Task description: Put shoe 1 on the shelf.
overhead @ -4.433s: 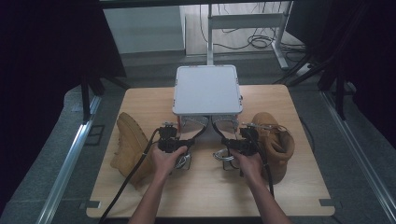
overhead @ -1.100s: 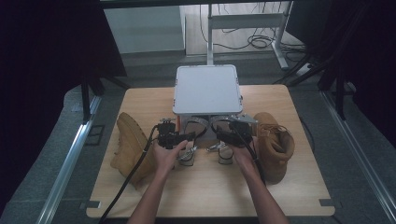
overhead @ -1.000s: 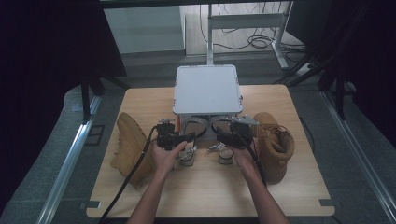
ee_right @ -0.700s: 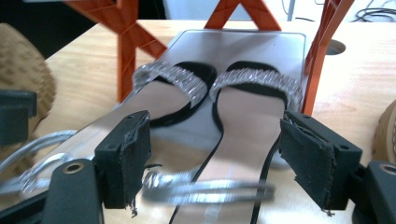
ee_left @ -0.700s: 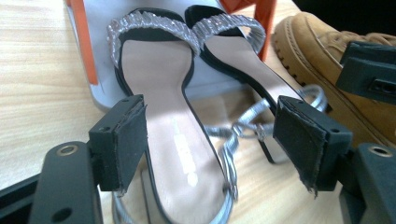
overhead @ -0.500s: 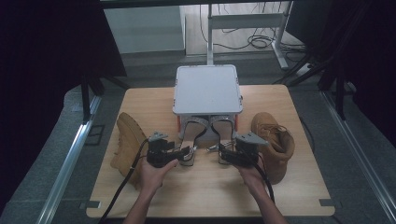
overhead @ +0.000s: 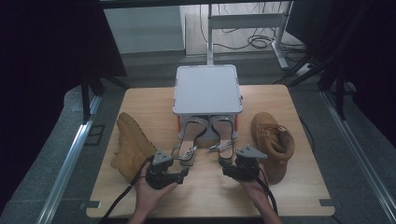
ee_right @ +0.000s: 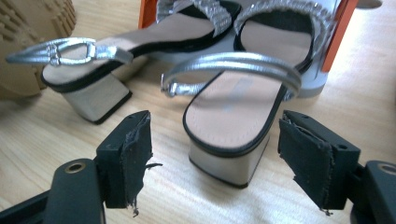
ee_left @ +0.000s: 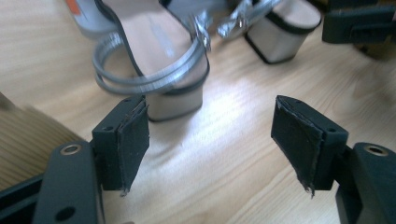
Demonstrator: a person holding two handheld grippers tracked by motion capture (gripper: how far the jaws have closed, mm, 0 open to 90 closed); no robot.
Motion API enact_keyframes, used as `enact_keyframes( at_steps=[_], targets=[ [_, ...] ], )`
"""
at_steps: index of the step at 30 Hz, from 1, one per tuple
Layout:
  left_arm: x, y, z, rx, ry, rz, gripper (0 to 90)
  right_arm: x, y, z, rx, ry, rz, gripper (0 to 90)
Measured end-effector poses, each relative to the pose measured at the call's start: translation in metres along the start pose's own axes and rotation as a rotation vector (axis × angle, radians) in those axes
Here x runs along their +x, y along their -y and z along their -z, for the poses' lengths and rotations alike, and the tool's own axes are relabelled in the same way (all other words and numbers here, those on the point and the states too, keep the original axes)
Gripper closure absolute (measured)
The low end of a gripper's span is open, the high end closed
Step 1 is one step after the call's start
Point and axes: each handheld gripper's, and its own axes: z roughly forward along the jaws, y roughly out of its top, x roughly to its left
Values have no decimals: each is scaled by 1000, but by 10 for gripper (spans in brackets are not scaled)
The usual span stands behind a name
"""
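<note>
Centrally, two silver strappy sandals lie side by side on the wooden table [overhead: 140,100], toes tucked under the near edge of a grey lidded box [overhead: 207,88]: the left sandal [overhead: 190,140] and the right sandal [overhead: 225,138], heels toward the person. The left gripper [overhead: 183,173] sits just short of the left heel, jaws spread wide with bare wood between them. The right gripper [overhead: 227,171] likewise stands released, facing the right heel. A tan boot [overhead: 130,145] lies left, another boot [overhead: 272,142] right, leaving open tabletop along the near edge.
</note>
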Motion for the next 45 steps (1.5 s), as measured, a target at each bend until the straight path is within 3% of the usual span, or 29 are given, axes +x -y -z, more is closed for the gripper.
enact_keyframes(
  at_steps=[7, 18, 22, 32, 45],
  targets=[
    [-9, 10, -17, 36, -67, -12, 243, -2, 9, -5, 20, 4, -11, 258],
    [-8, 10, -41, 50, -93, 15, 244, -3, 14, -16, 41, 19, -11, 259],
    [-9, 5, -46, 28, -113, 29, 245, -3, 15, -22, 51, 27, -10, 259],
    [-15, 1, -56, 7, -174, 15, 251, -4, 16, -33, 62, 41, -20, 260],
    [-16, 2, -58, -24, -181, 13, 257, -5, 16, -37, 57, 45, -38, 267]
  ],
)
